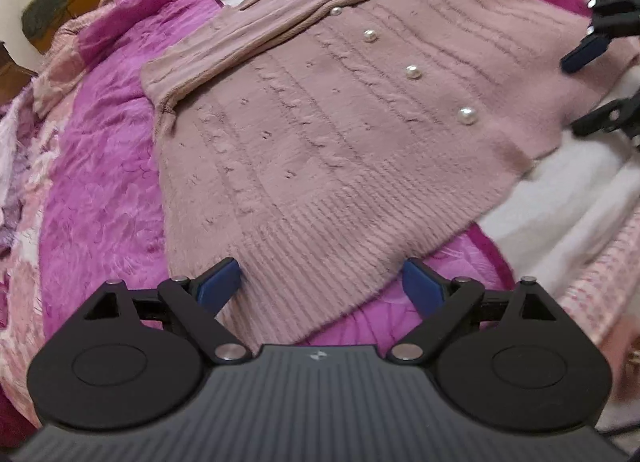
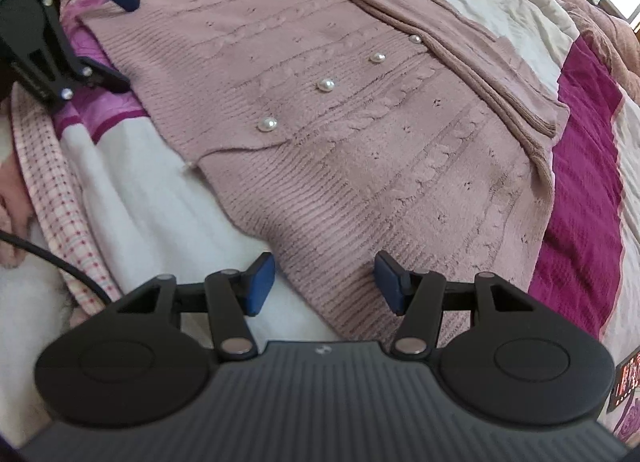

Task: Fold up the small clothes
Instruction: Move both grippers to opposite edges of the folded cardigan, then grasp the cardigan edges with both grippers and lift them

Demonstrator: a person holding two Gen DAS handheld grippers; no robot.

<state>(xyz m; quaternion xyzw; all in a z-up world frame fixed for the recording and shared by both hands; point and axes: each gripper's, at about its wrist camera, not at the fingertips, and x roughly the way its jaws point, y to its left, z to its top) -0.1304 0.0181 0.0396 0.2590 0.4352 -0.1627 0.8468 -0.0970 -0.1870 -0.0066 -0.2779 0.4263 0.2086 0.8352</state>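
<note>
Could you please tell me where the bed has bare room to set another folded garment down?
Bare patches: white bedding beside the cardigan hem; magenta quilt along its other side. The middle is taken by the cardigan, both hand-held grippers at its hem.

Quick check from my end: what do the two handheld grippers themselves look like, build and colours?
Both match. The left gripper and right gripper each have a ribbed dark grey body with a small pale logo, two round black side discs, black linkage arms on silver pivot pins, and blue finger pads. A black cable shows at the lower left of the right wrist view.
</note>
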